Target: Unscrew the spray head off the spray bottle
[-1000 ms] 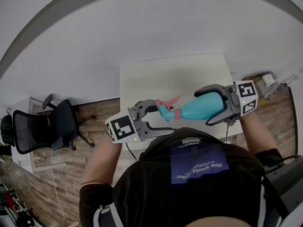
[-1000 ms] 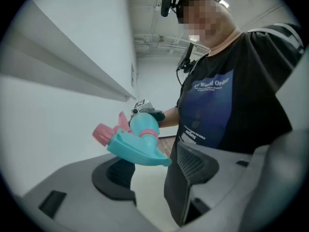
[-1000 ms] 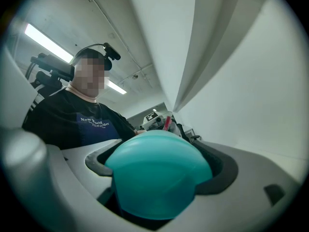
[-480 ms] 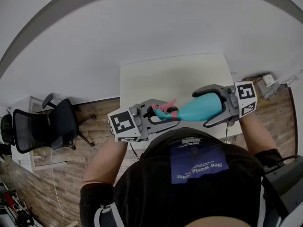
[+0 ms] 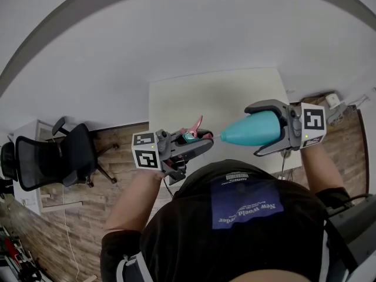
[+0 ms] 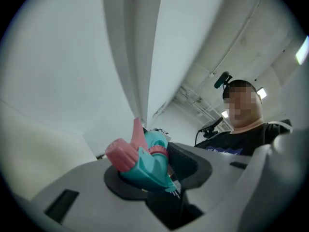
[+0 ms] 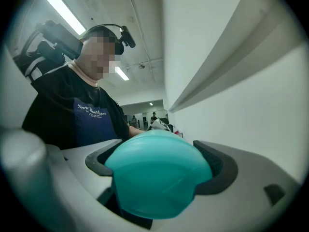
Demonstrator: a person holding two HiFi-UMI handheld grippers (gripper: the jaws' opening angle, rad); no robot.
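The teal spray bottle (image 5: pixel 244 131) lies level in the air over the white table's (image 5: pixel 217 96) near edge, with my right gripper (image 5: pixel 254 130) shut on its body. In the right gripper view its rounded base (image 7: pixel 157 178) fills the space between the jaws. The teal and pink spray head (image 5: pixel 191 136) sits off the bottle's neck, a small gap between them. My left gripper (image 5: pixel 198 143) is shut on it after its jaws have just been closing round it. In the left gripper view the spray head (image 6: pixel 142 161) is pinched between the pads, pink trigger up.
A black office chair (image 5: pixel 56 154) stands on the wood floor at the left. Small boxes and cables (image 5: pixel 330 101) lie beside the table's right end. The person's torso in a dark shirt (image 5: pixel 247 216) is just below both grippers.
The left gripper closed on the spray head, rolled and drew left. The head, joined to the bottle before, now sits apart from its neck. The right gripper barely moved.
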